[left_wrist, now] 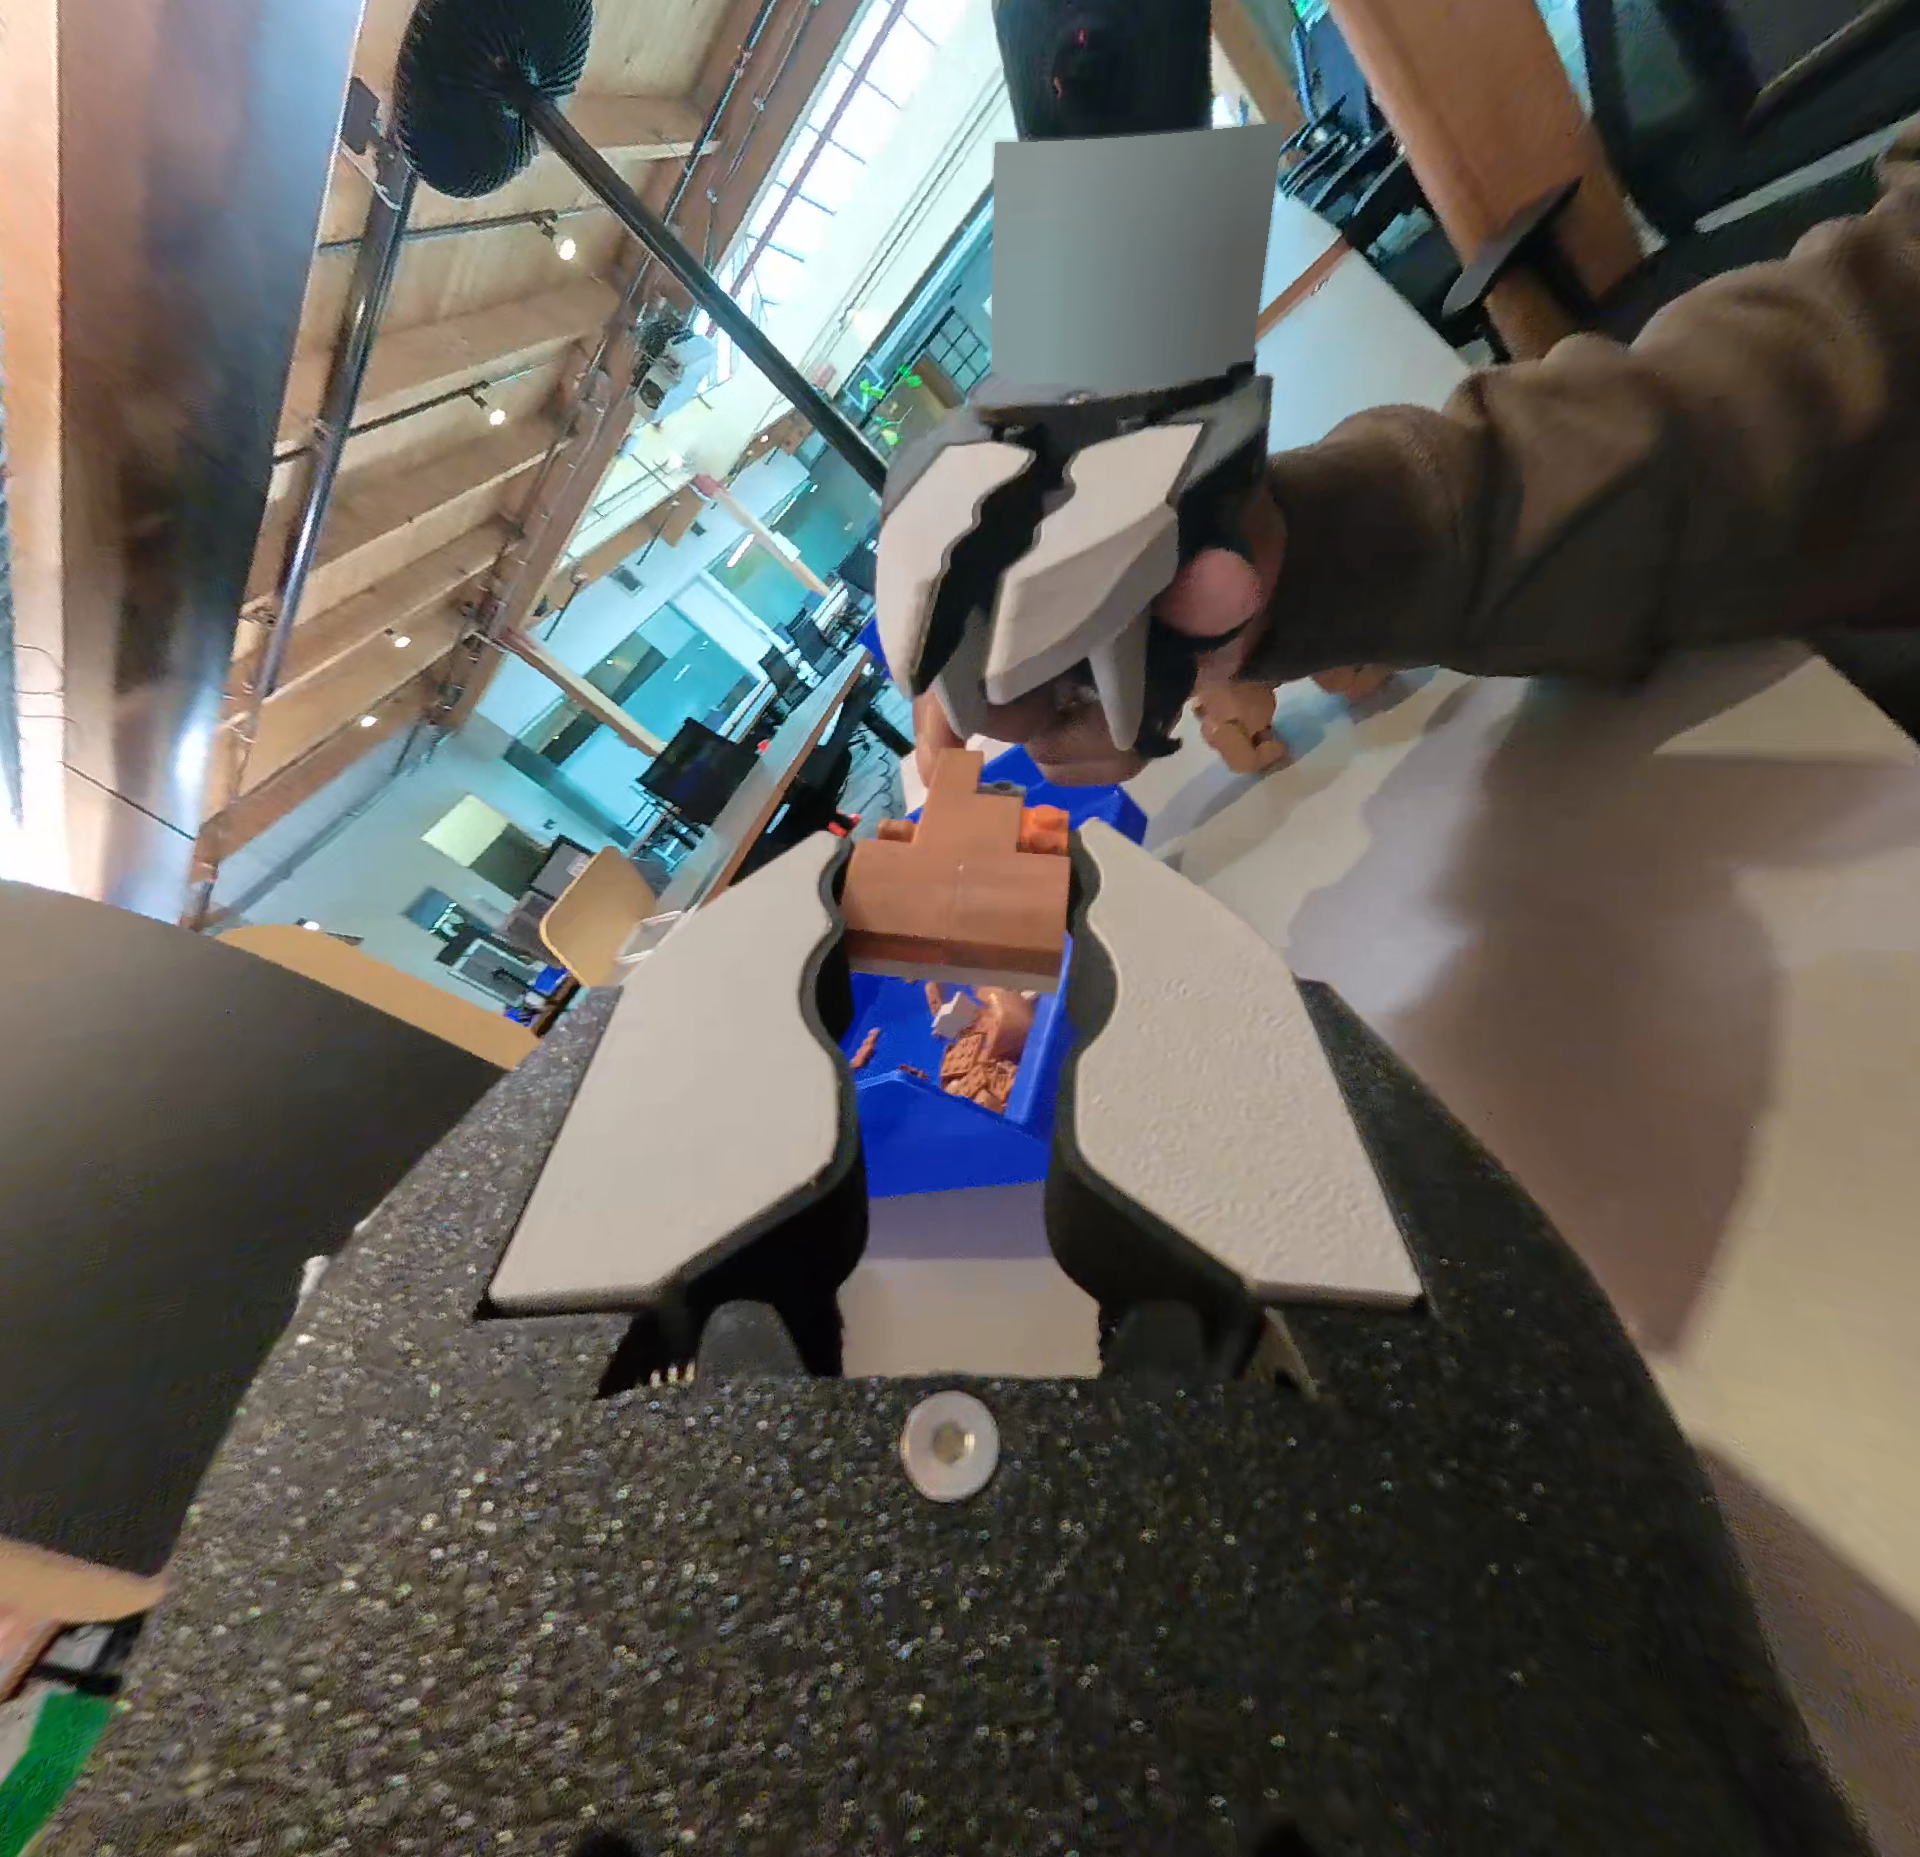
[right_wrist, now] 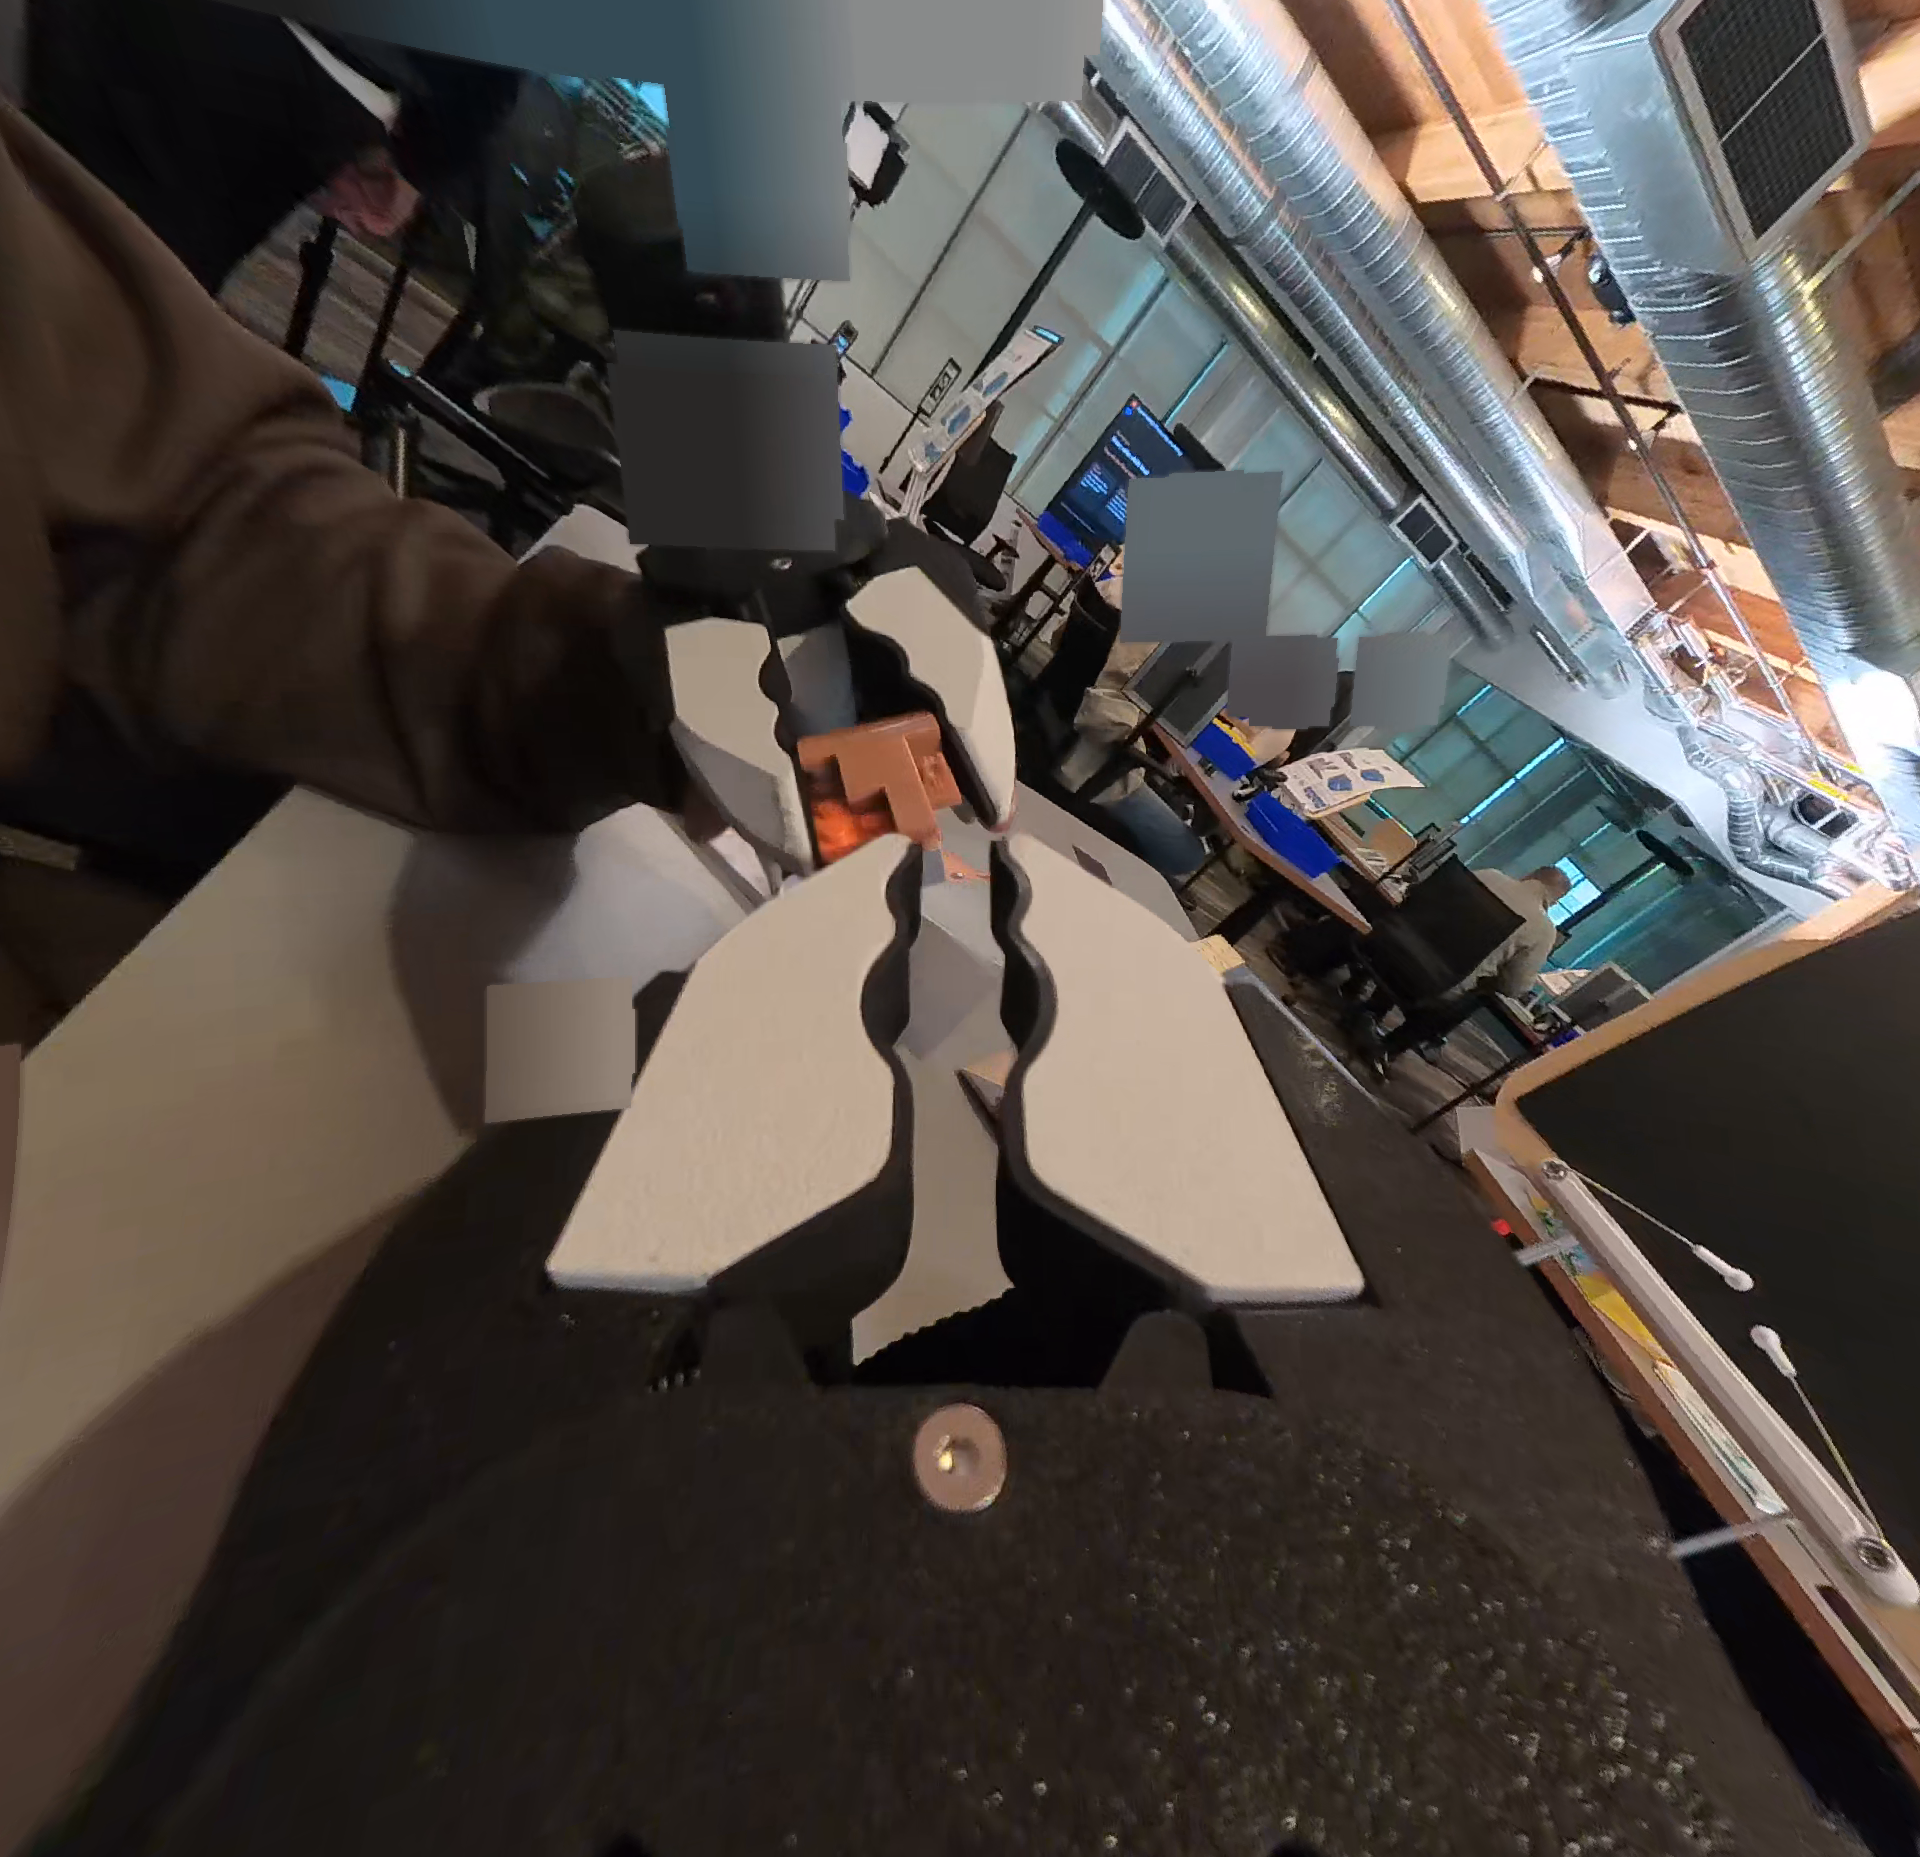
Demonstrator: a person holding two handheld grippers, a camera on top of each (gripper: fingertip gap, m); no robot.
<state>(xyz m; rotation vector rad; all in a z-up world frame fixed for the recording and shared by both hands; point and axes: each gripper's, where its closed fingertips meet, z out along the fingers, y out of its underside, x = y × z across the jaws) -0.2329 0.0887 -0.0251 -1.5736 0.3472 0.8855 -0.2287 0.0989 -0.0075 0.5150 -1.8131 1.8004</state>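
Brown bricks [left_wrist: 956, 888], already joined into a small stepped stack, are sitting clamped between the fingertips of the left gripper [left_wrist: 958, 877], held up in the air above a blue bin [left_wrist: 940, 1132] of loose brown pieces on a pale table [left_wrist: 1558, 924]. The right gripper [right_wrist: 961, 857] is nosing in tip to tip against the top of the stack; it is pinching something thin and brownish at its narrow gap, though what exactly is too small to tell. A brown sleeve [left_wrist: 1579, 519] is reaching in behind it. More brown pieces [left_wrist: 1242, 732] are lying on the table beyond.
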